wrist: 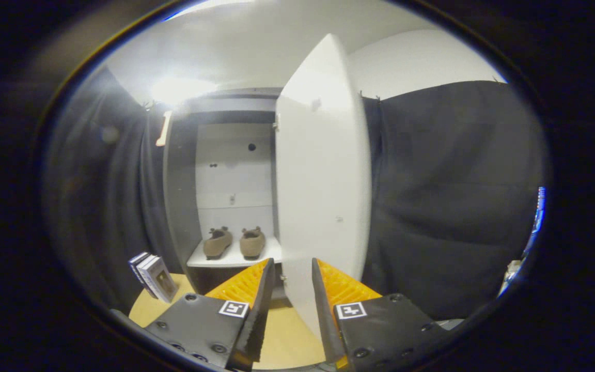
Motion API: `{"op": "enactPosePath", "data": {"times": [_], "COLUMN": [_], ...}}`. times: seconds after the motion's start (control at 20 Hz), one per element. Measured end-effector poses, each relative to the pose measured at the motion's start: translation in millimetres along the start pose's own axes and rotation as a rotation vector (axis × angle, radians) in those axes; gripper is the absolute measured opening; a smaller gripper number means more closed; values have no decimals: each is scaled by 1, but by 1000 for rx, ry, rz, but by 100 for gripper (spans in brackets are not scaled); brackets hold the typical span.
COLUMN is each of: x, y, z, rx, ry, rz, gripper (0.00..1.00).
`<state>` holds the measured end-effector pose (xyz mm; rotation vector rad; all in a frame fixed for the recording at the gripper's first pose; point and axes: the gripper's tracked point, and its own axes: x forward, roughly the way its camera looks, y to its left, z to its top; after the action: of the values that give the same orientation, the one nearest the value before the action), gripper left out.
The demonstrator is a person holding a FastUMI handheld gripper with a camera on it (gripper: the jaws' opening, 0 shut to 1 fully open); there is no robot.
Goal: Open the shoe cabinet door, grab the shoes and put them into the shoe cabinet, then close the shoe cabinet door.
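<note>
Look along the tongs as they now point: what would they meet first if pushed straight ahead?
Most likely the near edge of the open cabinet door, which stands in the gap of the open tongs. Depth is uncertain; the shoes lie farther back, inside.

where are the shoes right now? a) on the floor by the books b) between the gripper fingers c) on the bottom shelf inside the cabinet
c: both shoes sit side by side on the cabinet's bottom shelf, beyond the open gripper, whose fingers straddle the edge of the open door.
</note>
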<state>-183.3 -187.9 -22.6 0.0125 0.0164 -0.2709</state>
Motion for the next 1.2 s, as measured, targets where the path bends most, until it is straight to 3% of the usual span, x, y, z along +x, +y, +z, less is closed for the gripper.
{"op": "enactPosePath", "data": {"times": [0.15,0.4,0.7,1.2], "x": [7,54,108,100], "y": [-57,-79,-60,4], "z": [13,2,-21,-23], "rx": [21,20,53,67], "ry": [-41,3,104,104], "rz": [21,206,366,533], "gripper": [47,46,45,43]}}
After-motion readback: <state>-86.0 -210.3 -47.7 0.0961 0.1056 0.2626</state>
